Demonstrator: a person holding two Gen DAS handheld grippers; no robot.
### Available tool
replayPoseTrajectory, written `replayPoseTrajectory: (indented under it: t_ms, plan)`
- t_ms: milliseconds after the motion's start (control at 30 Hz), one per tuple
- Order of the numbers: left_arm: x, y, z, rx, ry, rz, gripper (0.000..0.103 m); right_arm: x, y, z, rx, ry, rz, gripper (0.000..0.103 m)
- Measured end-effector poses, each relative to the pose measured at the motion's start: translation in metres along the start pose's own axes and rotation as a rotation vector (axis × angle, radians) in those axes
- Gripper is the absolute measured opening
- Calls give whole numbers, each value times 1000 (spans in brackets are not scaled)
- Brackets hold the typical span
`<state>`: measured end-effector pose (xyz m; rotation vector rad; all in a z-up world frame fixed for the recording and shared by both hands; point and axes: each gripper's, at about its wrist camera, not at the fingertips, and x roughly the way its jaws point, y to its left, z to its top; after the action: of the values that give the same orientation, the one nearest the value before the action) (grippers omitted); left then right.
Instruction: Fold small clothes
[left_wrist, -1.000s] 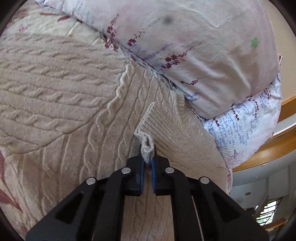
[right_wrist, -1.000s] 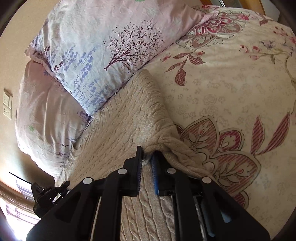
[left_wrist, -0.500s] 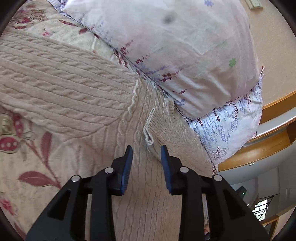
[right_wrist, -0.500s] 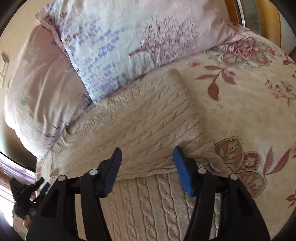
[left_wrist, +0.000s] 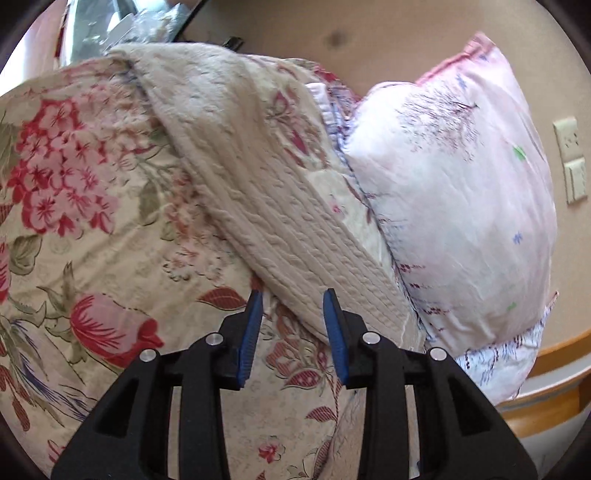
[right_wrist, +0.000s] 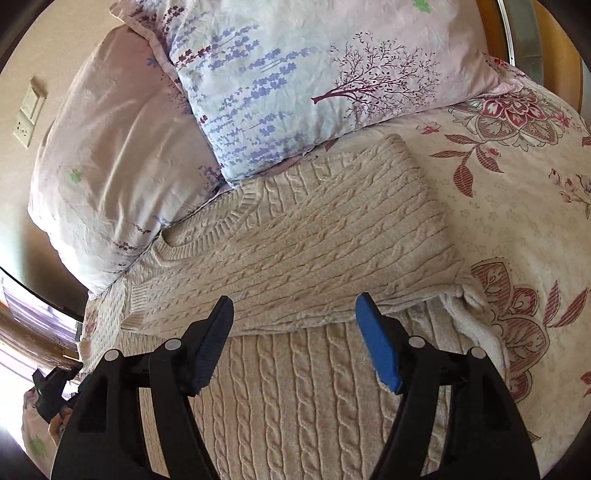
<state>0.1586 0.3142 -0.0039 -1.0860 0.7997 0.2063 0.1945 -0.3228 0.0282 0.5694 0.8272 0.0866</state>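
Observation:
A cream cable-knit sweater (right_wrist: 314, 236) lies on the bed, its upper part folded down over its lower part (right_wrist: 295, 398), with the collar against the pillows. My right gripper (right_wrist: 295, 321) hovers just above the fold edge. Its jaws are opening wide and nothing is pinched between its blue pads (right_wrist: 376, 347). In the left wrist view a long knitted edge of the sweater (left_wrist: 280, 229) runs diagonally across the bedspread. My left gripper (left_wrist: 293, 314) stands open at its lower end, with the cloth's corner showing between the fingers and the pads off it.
A floral bedspread (left_wrist: 74, 221) (right_wrist: 517, 184) covers the bed. Two pale printed pillows (right_wrist: 314, 81) (right_wrist: 110, 147) crowd the sweater's collar side; one pillow (left_wrist: 461, 203) fills the right of the left wrist view. Wall sockets (left_wrist: 570, 158) and a wooden bed frame (left_wrist: 546, 402) lie beyond.
Both grippers, shut on the sweater a second ago, have let go and opened. The left one swung away sideways over the bedspread. The right one drew back and up slightly, widening.

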Motion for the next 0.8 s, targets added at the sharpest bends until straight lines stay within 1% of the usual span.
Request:
replayPoseTrajectory:
  t_ms: [67,167,333,367,400,433,500,567,633,700,800]
  plan:
    - [4,12,5,-64,3,-14,32,-1,1,-1,-1,0,4,70]
    - [4,14,11,-93,-39,-3,32,1,-1,-1,-2,3,8,70]
    - [7,24,28,-197,-94,-41,28,0,-5,-3,-4,3,17,70]
    - [9,25,31,-212,-100,-57,25,-1,-6,-3,-3,2,18,70]
    - [11,25,33,-225,-104,-72,14,-2,-7,-3,-1,0,21,70]
    - [13,26,35,-239,-110,-95,8,-3,-8,-3,-1,0,23,70]
    - [14,22,36,-258,-134,-131,7,-5,-12,-3,-3,-5,25,70]
    - [11,6,35,-233,-168,-169,7,-8,-16,-3,-5,-15,24,70]
    - [4,-18,30,-172,-195,-228,6,-12,-20,-2,-4,-30,21,70]
    - [1,-49,20,-99,-182,-321,6,-14,-25,-1,1,-42,22,70]
    - [3,-104,-9,48,-133,-456,6,-16,-31,-1,11,-50,27,70]
